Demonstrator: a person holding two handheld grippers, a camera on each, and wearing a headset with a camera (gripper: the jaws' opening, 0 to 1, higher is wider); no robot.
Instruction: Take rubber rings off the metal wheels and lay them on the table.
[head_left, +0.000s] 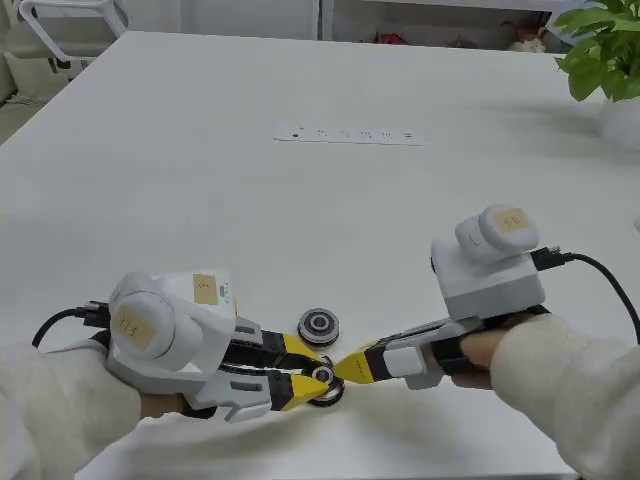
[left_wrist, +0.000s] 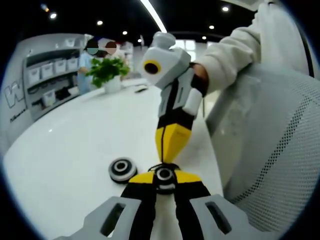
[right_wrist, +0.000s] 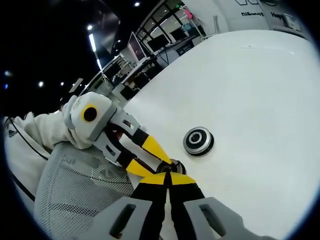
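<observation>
A small metal wheel (head_left: 323, 381) with a black rubber ring sits between the yellow tips of my left gripper (head_left: 316, 379), which is shut on it just above the table's near edge. From the right, my right gripper (head_left: 347, 368) meets it, its tips pinched together on the ring at the wheel's rim. In the left gripper view the held wheel (left_wrist: 164, 175) lies between my jaws and the right gripper (left_wrist: 167, 161) points down onto it. The right gripper view has the wheel (right_wrist: 174, 167) just past my shut tips (right_wrist: 169, 176). A second ringed wheel (head_left: 318, 323) (left_wrist: 122, 169) (right_wrist: 198, 140) lies flat on the table close behind.
A white power strip (head_left: 350, 134) lies mid-table and a potted plant (head_left: 601, 52) stands at the far right corner. The white table (head_left: 200, 180) stretches wide beyond the wheels. A grey mesh chair (left_wrist: 270, 150) is right behind the near edge.
</observation>
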